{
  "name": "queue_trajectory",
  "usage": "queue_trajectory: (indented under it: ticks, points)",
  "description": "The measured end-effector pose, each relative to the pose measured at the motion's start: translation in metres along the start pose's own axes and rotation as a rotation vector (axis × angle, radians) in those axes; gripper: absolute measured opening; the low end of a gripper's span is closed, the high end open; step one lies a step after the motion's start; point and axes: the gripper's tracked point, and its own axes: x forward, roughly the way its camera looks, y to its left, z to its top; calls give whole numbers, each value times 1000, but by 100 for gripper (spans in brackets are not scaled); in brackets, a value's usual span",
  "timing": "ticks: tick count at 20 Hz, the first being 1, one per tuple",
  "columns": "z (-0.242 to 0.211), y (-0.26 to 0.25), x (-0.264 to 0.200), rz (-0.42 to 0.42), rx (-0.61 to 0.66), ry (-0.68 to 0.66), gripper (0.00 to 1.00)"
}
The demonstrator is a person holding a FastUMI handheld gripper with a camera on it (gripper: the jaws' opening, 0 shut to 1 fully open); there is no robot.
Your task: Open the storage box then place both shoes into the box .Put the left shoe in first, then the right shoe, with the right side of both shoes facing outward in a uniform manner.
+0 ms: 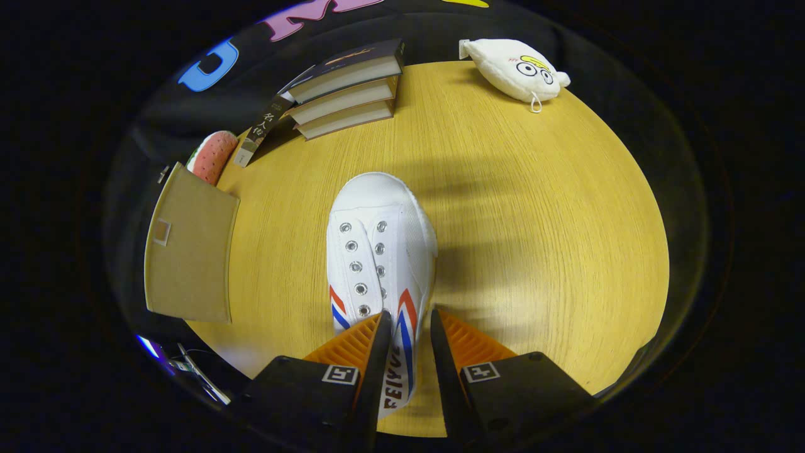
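Gripper view: wide bare room is being left on the round wooden desk (534, 207) to the right of the white shoe (377, 251). The left side is being crowded by a cardboard box (188, 251) at the rim, with a stack of books (346, 88) beyond it. A white plush toy (512, 68) is lying at the far edge. The tool (407, 321) is being held narrow, its fingers straddling the shoe's right side wall near the heel; contact cannot be told.
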Motion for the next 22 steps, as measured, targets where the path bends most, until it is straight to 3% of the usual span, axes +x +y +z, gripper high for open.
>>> queue_trajectory:
  ticks: [2, 4, 6, 7, 12, 17, 22]
  points:
    - [-2, 2, 0, 40, 32, -13, 45]
    - [-2, -1, 0, 75, 18, -33, 35]
    - [-5, -1, -7, 90, 60, -63, 12]
    - [-1, -2, -5, 101, 75, -75, 7]
    - [3, 19, -30, 217, 267, -122, 6]
    - [23, 49, -77, 283, 267, -193, 6]
    - [42, 122, -134, 377, 220, -240, 6]
